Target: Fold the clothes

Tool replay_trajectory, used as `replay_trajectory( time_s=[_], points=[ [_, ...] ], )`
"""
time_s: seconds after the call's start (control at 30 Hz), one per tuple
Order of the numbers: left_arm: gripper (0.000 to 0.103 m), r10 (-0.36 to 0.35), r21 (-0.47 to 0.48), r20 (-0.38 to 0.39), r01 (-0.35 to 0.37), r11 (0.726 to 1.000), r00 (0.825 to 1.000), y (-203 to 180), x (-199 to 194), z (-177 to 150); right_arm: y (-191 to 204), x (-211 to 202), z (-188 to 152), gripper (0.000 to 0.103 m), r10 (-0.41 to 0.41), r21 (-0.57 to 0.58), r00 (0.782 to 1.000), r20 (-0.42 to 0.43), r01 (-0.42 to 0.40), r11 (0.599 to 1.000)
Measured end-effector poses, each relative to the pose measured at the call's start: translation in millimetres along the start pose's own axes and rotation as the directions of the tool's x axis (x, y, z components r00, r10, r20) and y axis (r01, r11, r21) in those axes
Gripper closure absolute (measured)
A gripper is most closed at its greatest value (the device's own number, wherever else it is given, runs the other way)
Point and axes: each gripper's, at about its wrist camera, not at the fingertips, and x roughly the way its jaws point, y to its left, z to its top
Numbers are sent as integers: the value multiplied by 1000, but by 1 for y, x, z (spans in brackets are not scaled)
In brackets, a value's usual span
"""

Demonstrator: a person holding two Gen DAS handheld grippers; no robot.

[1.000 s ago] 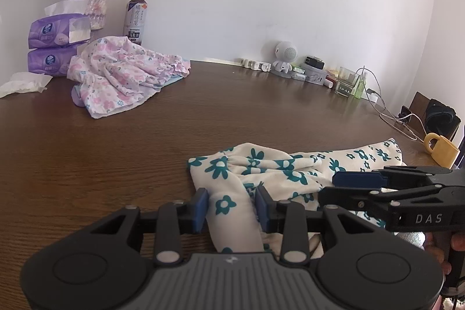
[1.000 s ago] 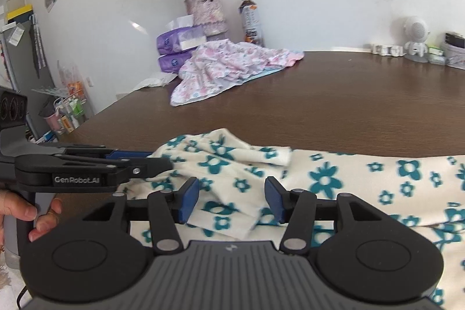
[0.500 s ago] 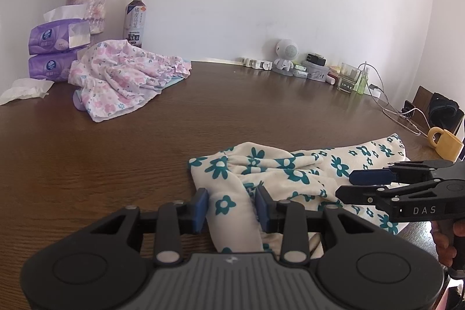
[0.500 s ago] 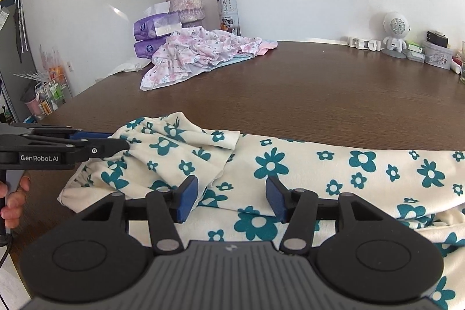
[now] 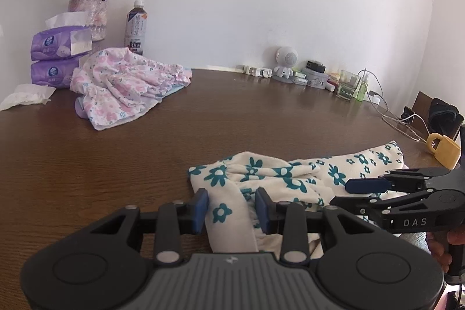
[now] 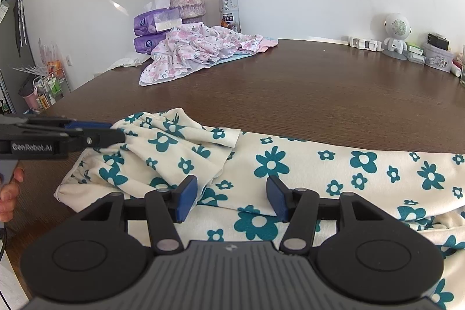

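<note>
Two handheld grippers work the near edge of the brown wooden worktop (image 5: pixel 122 153), where a cream garment with teal flowers (image 6: pixel 305 164) lies stretched left to right. Its gathered, elastic-looking end sits at the left, with one flap already turned over on top, so it appears partly folded.

From its own camera, the left gripper (image 5: pixel 231 208) straddles a band of that gathered end: the cloth runs up between its blue fingers (image 5: pixel 200 207), which are only partly spread. A gap shows on each side of the band, so the fingers look released rather than clamped, probably poised to pinch this end for the next fold.

From its own camera, the right gripper (image 6: pixel 231 198) hangs low over the middle of the garment with its fingers wide apart, nothing between them but the fabric lying beneath; whether they touch it I cannot tell. Placed there, it seems set to pin or take the midline while the left end is carried over.

A crumpled pink floral garment (image 5: pixel 125 83) waits far left, beside the purple tissue packs (image 5: pixel 58 57).
</note>
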Motion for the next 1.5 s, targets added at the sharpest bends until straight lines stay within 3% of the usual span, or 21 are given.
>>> replay_trajectory(
  time_s=[0.13,0.33,0.57,0.87,0.93,1.0,1.27,1.5],
  points=[
    [70,-23,-13,14,23,1000,1000,1,-5,8,0,0,0,49,0,-1,1000,0,0,1000],
    [70,-12,-16,-57,11,1000,998,3,16,2,0,0,-1,49,0,-1,1000,0,0,1000],
    [69,-21,-47,-44,19,999,999,8,11,0,-2,0,-1,48,6,5,1000,1,-6,1000],
    [58,-17,-122,-13,15,992,1000,19,-13,1,-3,0,-1,48,12,12,1000,2,-12,1000],
    [48,-10,-146,-9,9,989,1000,23,-19,0,-3,0,-1,48,12,12,1000,2,-12,1000],
    [47,-10,-175,-10,8,984,1000,27,-22,-3,-3,0,-1,48,12,13,1000,3,-12,1000],
    [47,-22,-374,0,20,927,1000,46,-29,-17,-25,-22,-5,47,39,84,996,77,-46,995],
    [48,-88,-485,-30,62,872,996,59,-18,-25,-52,-38,-10,47,55,110,996,64,-61,992]
  ],
)
